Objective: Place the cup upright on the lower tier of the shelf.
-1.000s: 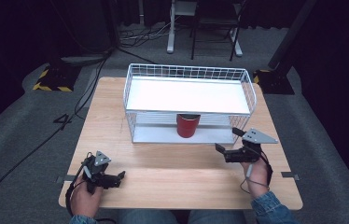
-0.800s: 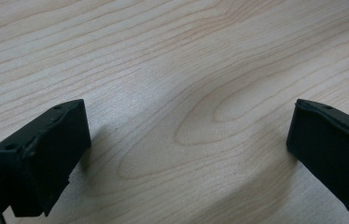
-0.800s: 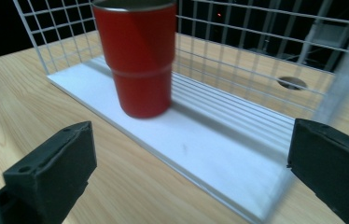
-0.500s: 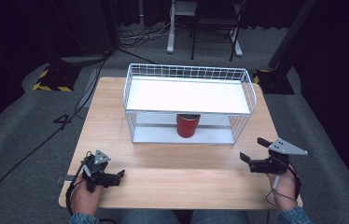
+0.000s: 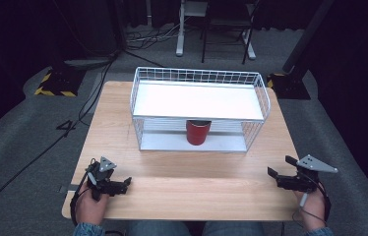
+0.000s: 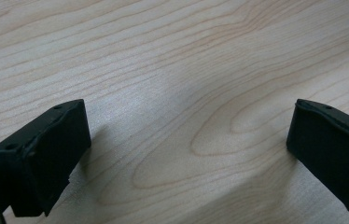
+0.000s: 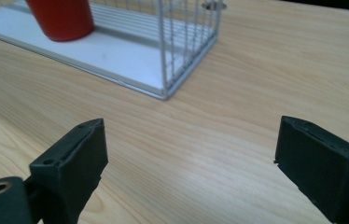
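The red cup stood on the lower shelf of the white wire rack, mid-table. The right gripper sat well off at the table's near right corner, jaws apart but just been closing on nothing. The left gripper was apart too, near left.

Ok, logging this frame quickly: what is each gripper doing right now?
Left gripper: open, nothing between its jaws.
Right gripper: open and empty, jaws just been closing.
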{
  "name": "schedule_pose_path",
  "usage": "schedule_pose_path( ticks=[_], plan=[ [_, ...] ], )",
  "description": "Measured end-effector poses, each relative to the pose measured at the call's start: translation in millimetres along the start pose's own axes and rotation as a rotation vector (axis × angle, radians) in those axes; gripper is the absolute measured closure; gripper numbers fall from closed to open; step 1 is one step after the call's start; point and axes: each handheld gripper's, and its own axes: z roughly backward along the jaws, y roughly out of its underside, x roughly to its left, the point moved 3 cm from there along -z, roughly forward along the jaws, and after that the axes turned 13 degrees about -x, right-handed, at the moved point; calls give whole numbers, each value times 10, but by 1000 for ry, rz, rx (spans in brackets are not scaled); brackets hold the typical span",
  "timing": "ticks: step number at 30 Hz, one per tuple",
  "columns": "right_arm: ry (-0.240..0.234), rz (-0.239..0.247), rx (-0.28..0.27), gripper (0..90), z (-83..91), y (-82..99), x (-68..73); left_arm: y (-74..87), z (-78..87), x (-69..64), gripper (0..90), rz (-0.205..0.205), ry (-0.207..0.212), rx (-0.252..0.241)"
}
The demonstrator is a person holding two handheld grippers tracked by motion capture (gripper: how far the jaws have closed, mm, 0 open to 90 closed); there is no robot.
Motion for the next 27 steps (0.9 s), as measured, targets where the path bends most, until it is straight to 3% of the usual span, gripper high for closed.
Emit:
schedule_pose_path(
  ticks=[5, 13, 22, 24, 25, 27],
  plan=[
    [52, -36, 42, 134, 48, 147, -137, 0, 0, 0, 0, 0, 0, -1],
    [84, -48, 95, 140, 73, 301, -223, 0, 0, -1, 0, 1, 0, -1],
    [74, -43, 147, 147, 68, 400, -220, 0, -1, 0, 0, 0, 0, -1],
    [54, -36, 173, 150, 51, 434, -204, 0, -1, -1, 0, 1, 0, -1],
    [49, -13, 203, 154, 34, 462, -178, 0, 0, -1, 0, 1, 0, -1],
    [49, 1, 209, 153, 29, 466, -171, 0, -1, 0, 0, 1, 0, -1]
  ],
)
